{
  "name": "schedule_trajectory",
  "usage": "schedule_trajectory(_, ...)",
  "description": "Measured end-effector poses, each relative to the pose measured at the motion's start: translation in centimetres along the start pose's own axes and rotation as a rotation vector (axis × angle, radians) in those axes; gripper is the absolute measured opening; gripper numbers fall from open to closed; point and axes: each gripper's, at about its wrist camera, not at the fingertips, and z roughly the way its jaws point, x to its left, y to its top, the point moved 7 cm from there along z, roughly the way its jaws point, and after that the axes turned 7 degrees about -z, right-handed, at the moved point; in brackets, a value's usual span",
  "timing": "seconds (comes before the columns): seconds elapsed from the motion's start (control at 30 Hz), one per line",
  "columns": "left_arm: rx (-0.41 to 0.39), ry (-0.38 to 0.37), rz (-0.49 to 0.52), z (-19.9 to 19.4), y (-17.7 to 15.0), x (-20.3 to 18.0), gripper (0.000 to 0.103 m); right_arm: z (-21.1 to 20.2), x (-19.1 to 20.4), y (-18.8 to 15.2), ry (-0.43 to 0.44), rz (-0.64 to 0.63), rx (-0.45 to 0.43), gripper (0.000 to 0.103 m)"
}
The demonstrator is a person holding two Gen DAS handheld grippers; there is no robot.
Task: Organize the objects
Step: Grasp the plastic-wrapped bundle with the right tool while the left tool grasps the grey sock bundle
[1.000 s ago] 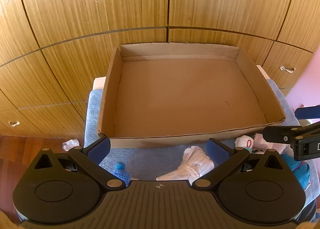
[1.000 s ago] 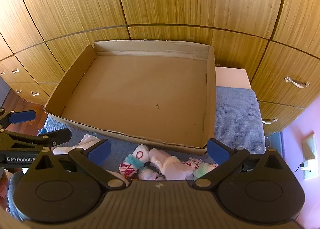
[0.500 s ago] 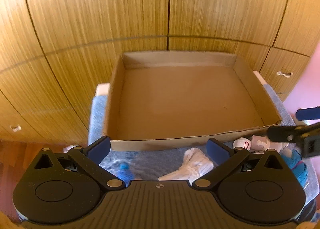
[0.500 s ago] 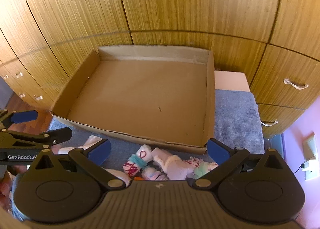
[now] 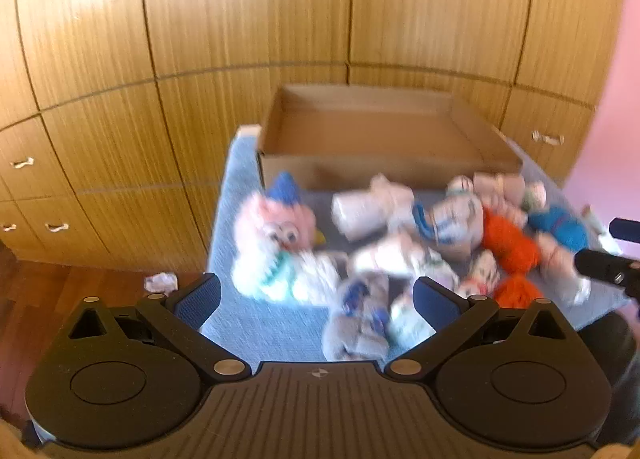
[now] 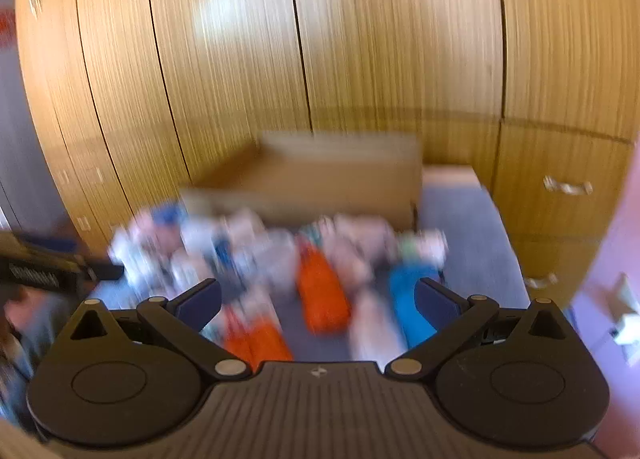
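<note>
Both released, nothing held: left hand-held gripper [image 5: 316, 295], right hand-held gripper [image 6: 317, 295]. Sock pile [image 5: 420, 243] just ahead of both, cardboard box [image 5: 384, 131] beyond. Blurry.

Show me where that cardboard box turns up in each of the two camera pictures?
Left wrist view: the cardboard box sits at upper centre, behind the heap of soft toys.
Right wrist view: the cardboard box, blurred, sits at the centre, again behind the toys.
Shared landmark: the blue cloth under both.
</note>
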Motion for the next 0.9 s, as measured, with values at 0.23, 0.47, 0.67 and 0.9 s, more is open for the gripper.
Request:
schedule_trajectory(0.23,0.045,-0.033,0.033,2.8,-2.3,-0.8,0.102,1.5,-0.1,-1.3,-0.044,-0.002,0.036,0.083)
schedule_trajectory(0.47,0.035,-0.082,0.009,2.6,-2.9,-0.7,0.102,1.8,0.3,-2.4,-0.042,-0.029,0.063,0.079)
schedule_trajectory(0.67,0.053,-0.114,-0.006,2.6,-3.0,-0.3,0.102,2.8,-0.3,-3.3,-0.053,-0.008,0.095,0.078)
schedule_trajectory(0.9,0.085,-0.158,-0.022,3.4,-3.5,-0.3,0.101,3.6,-0.9,-4.4,-0.065,0.0,0.125,0.052)
